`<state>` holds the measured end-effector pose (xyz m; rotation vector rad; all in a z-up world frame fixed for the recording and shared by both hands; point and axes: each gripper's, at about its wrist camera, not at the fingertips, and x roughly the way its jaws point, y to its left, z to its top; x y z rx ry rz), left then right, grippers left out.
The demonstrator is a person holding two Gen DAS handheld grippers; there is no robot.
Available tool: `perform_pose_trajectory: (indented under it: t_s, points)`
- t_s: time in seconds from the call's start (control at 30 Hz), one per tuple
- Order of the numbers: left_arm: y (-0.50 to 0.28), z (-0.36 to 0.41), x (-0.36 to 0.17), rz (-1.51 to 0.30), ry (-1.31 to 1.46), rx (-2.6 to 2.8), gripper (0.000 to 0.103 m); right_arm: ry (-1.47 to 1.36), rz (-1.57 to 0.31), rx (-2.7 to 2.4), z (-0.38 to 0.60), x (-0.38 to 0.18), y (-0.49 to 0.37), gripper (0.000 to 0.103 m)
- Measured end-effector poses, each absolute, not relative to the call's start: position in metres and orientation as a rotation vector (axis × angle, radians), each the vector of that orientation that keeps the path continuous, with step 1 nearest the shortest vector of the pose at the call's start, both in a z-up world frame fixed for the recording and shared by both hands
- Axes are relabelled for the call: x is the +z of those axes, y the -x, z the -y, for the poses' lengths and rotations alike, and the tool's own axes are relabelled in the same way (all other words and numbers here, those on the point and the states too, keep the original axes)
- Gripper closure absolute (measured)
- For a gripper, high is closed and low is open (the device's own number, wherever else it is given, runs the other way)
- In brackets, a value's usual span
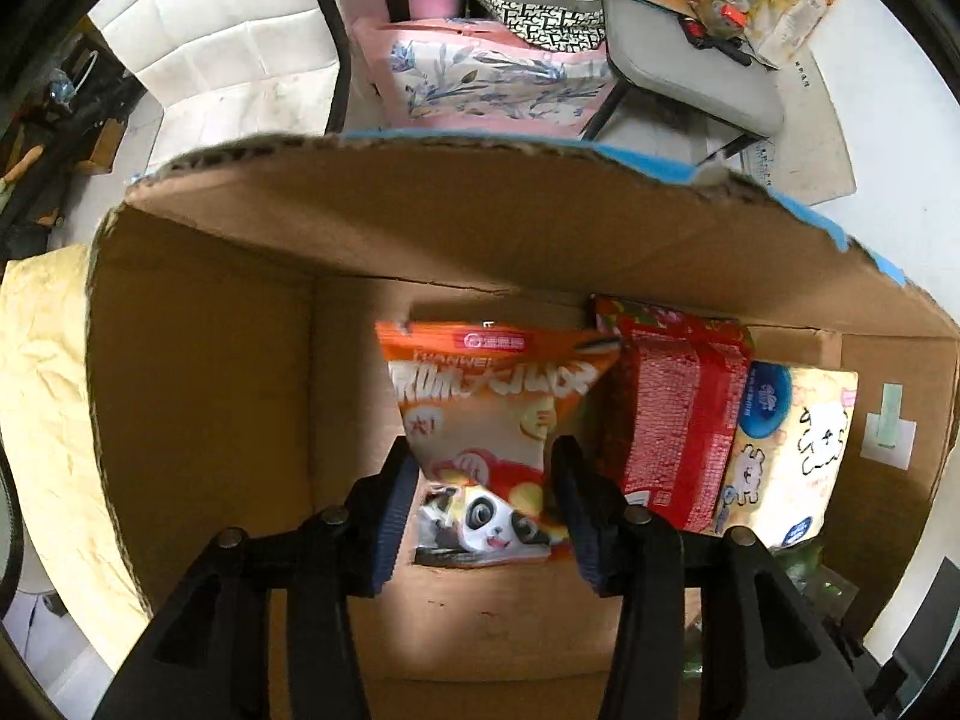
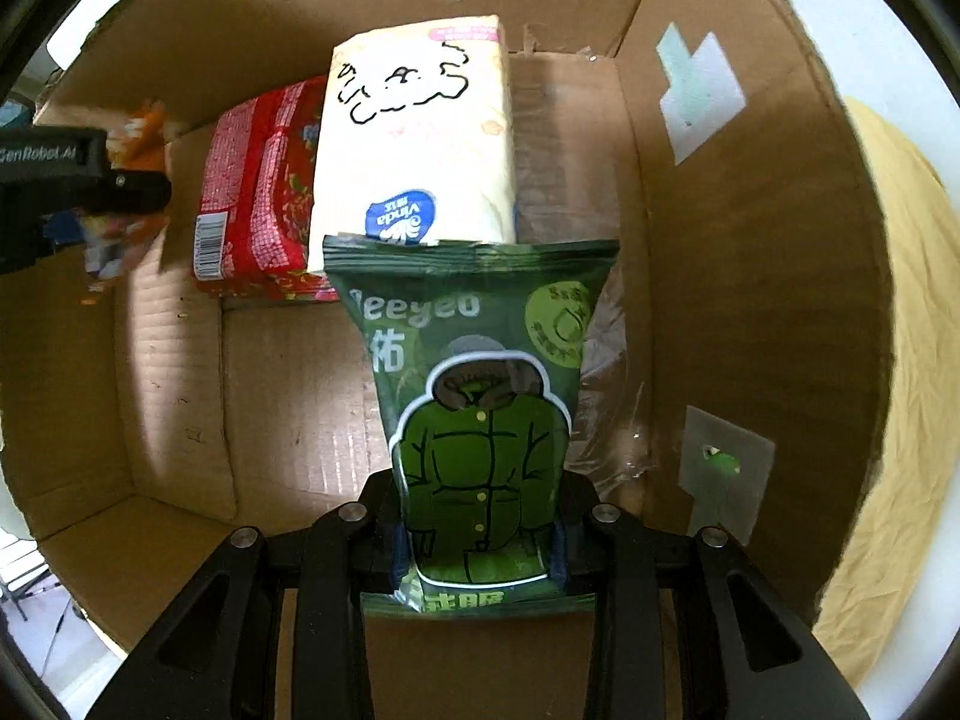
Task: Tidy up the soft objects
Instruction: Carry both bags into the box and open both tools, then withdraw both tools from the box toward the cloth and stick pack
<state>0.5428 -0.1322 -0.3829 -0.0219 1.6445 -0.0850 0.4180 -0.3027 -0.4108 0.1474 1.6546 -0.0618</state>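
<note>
While inside box point(image 1: 198, 360), left tongs point(image 1: 481, 450) around orange packet point(image 1: 492, 384).

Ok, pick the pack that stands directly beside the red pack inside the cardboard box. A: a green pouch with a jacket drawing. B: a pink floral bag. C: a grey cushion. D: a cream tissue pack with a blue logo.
D: the cream tissue pack stands against the red pack at the far wall of the cardboard box.

Black left tool point(image 1: 483, 468); blue pads point(image 1: 393, 516); silver screws; right tool point(image 2: 480, 516) alike.
</note>
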Motion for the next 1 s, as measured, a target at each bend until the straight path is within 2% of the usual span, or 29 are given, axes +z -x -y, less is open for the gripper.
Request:
perform_pose_trajectory:
  t_s: [0.07,0.1,0.33,0.53,0.6,0.7,0.73,0.77,0.8,0.83,0.93,1.0]
  points:
    - [-0.542,0.134,-0.382,-1.644,0.021,-0.084,0.059,-0.157,-1.641,-0.064,0.303,-0.409,-0.419,0.048]
    - [-0.541,0.133,-0.380,-1.638,0.027,-0.083,0.059,-0.154,-1.637,-0.064,0.302,-0.409,-0.420,0.046]
    - [-0.535,0.126,-0.371,-1.631,0.054,-0.080,0.057,-0.149,-1.630,-0.064,0.303,-0.403,-0.422,0.045]
    - [-0.522,0.121,-0.356,-1.604,0.076,-0.086,0.057,-0.137,-1.605,-0.061,0.297,-0.385,-0.422,0.038]
    - [-0.515,0.120,-0.347,-1.580,0.069,-0.090,0.057,-0.136,-1.591,-0.058,0.295,-0.372,-0.417,0.030]
    - [-0.500,0.118,-0.335,-1.544,0.047,-0.100,0.057,-0.141,-1.573,-0.055,0.291,-0.364,-0.416,0.028]
    - [-0.496,0.118,-0.332,-1.535,0.042,-0.103,0.053,-0.129,-1.560,-0.060,0.290,-0.360,-0.415,0.026]
    - [-0.490,0.117,-0.329,-1.527,0.038,-0.107,0.050,-0.123,-1.550,-0.059,0.289,-0.356,-0.413,0.020]
    - [-0.485,0.116,-0.327,-1.521,0.035,-0.106,0.040,-0.120,-1.540,-0.060,0.289,-0.353,-0.412,0.016]
    - [-0.481,0.115,-0.325,-1.513,0.035,-0.107,0.031,-0.119,-1.528,-0.063,0.289,-0.347,-0.408,0.015]
    - [-0.465,0.111,-0.319,-1.497,0.040,-0.109,0.015,-0.125,-1.501,-0.064,0.288,-0.335,-0.401,0.015]
    - [-0.454,0.109,-0.315,-1.484,0.053,-0.112,0.012,-0.127,-1.474,-0.067,0.289,-0.326,-0.397,0.001]
